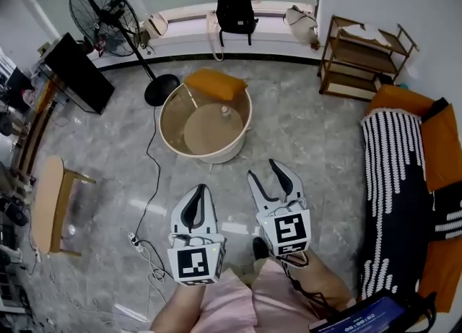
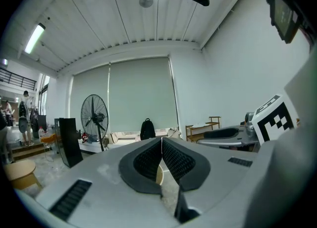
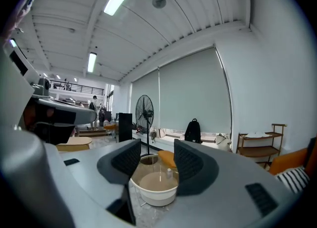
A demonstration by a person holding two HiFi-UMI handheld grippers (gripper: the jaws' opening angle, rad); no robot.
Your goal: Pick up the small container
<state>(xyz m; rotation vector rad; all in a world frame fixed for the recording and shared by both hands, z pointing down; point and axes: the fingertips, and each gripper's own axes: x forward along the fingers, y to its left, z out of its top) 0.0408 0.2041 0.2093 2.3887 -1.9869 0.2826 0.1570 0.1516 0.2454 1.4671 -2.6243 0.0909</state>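
Judging by the layout, this is the approach step: the small container (image 1: 225,111) stands on the round counter (image 1: 216,157), well ahead of both grippers. The right gripper (image 1: 262,168) points toward it, fingers spread and empty. The left gripper (image 1: 203,188) is held alongside, fingers pressed together on nothing. The next move calls for reaching forward to bracket the container.

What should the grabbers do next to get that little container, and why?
Probably reach the right gripper forward and down toward the small container on the round table. Its fingers are open and the container is framed between them, but it is far off. The left gripper is shut.
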